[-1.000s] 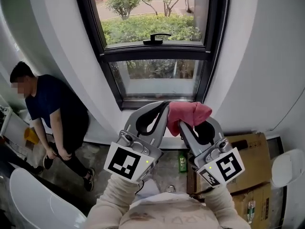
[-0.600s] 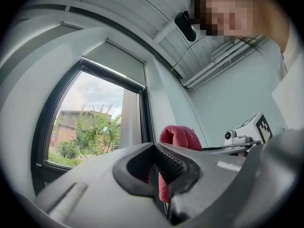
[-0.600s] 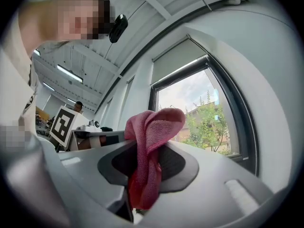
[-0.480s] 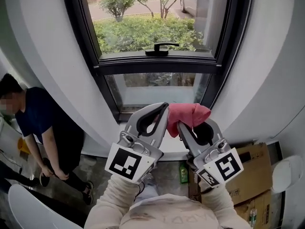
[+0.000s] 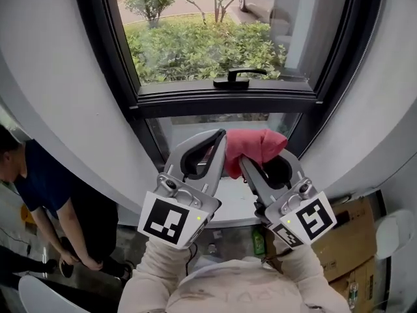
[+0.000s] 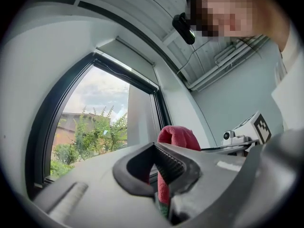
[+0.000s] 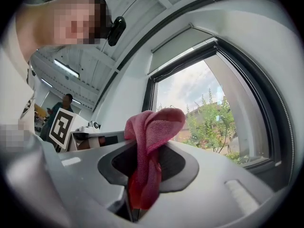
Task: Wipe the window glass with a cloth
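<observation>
Right gripper [image 5: 246, 162] clamps the pink cloth [image 5: 258, 145], held up beside the closed left gripper [image 5: 219, 137] before the window glass [image 5: 195, 44].

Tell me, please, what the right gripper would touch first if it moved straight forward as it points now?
The pink cloth in the claw of the right gripper leads, so it would probably reach the lower window glass first, just under the dark crossbar; depth is hard to judge.

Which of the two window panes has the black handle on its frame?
The upper pane: the black handle sits on its bottom rail. The lower pane beneath it has none.
</observation>
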`<state>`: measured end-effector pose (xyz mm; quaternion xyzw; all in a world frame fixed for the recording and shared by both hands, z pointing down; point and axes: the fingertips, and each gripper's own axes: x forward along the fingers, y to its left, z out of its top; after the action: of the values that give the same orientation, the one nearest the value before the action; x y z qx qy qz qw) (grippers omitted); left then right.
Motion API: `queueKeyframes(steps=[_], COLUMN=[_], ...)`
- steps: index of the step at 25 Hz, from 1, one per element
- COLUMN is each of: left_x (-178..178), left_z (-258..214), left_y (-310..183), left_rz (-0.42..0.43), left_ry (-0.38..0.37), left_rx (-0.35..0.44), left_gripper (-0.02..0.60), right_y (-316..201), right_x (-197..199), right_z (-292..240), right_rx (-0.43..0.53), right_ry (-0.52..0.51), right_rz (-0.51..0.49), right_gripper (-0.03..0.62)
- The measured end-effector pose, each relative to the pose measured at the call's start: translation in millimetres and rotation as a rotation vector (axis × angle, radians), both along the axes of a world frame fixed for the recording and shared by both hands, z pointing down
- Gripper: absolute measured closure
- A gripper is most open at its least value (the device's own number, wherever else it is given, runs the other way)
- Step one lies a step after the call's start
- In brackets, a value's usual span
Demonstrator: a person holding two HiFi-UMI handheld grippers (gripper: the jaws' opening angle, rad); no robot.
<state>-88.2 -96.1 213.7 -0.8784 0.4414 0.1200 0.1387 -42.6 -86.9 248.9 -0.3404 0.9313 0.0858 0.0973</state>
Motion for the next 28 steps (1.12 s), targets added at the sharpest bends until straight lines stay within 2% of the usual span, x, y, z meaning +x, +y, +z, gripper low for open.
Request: queueKeyframes(steps=[5,15,21,24,28], left_x=[-10.1,11.3,14.2,12.7,1.1], left_z=[1.7,3.4,-6.2,-10.4,-22.3], left_y=[-34.2,-109.9,-155.8,-170.2,-181.9], left_rz=[0.028,0.02,-0.031,-0.053,-0.075], left_ry=[0.008,0.035,0.053,0.043,0.036], left_rx=[-0.002,-0.021,-0.009,-0.006,0.006], left_gripper=[0.58,0.58,0.58,0.58,0.58], right_y=[-29.4,-107.6,-178.0,-221.7,-278.6], right_x=[-10.7,12.0,19.4,18.1,8.0], right_z=[2.0,5.0,-42.1,-75.7,-123.1], right_rx=[-0.008,-0.016,0.079,0.126,0.136], right_ry=[0.006,0.005,0.046,0.069,0.076], right_rz=[0.027,0.03,0.064,0.136,0.243], right_gripper=[0.464,0.464,0.464,0.464,0.464])
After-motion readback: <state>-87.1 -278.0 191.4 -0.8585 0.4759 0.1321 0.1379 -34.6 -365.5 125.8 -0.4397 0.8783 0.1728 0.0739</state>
